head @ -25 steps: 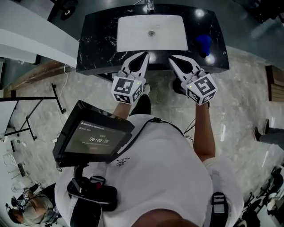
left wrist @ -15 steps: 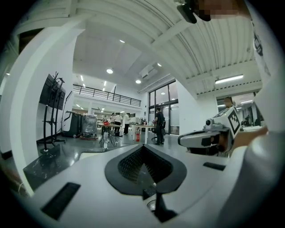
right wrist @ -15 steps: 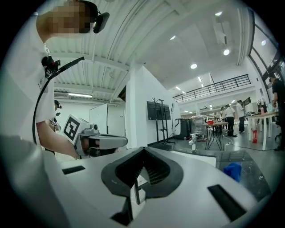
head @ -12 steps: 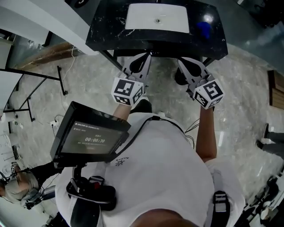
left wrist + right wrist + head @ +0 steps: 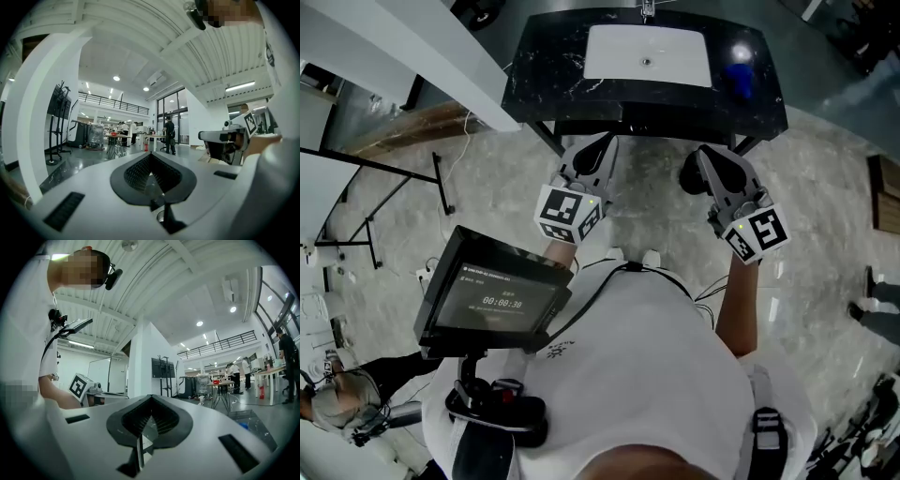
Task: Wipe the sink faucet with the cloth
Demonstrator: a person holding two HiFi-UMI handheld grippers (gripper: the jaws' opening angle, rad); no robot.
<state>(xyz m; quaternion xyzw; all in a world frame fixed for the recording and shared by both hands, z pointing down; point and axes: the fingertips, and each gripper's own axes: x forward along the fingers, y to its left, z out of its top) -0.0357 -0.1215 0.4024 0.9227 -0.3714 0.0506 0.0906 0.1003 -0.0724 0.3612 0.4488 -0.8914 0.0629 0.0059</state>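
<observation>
both grippers are held out level over the floor (image 5: pixel 652 220), tips just short of the counter (image 5: pixel 544 70). left gripper (image 5: pixel 602 142): fingers pressed together, nothing between them. its own view confirms it, the dark pads (image 5: pixel 135 172) meeting at the tip and only the open hall beyond. right gripper (image 5: pixel 705 152): same story, fingers closed tight and empty, with the pads (image 5: pixel 165 420) touching at the tip in its own view. the blue cloth (image 5: pixel 741 77) lies on the counter ahead of the right fingertips and a little to their right, well apart from them, untouched. the sink (image 5: pixel 675 56) sits ahead of both sets of tips, between them. the faucet (image 5: pixel 647 9) stands at its far edge, farthest from the fingers. a screen (image 5: pixel 492 300) hangs behind the left gripper.
</observation>
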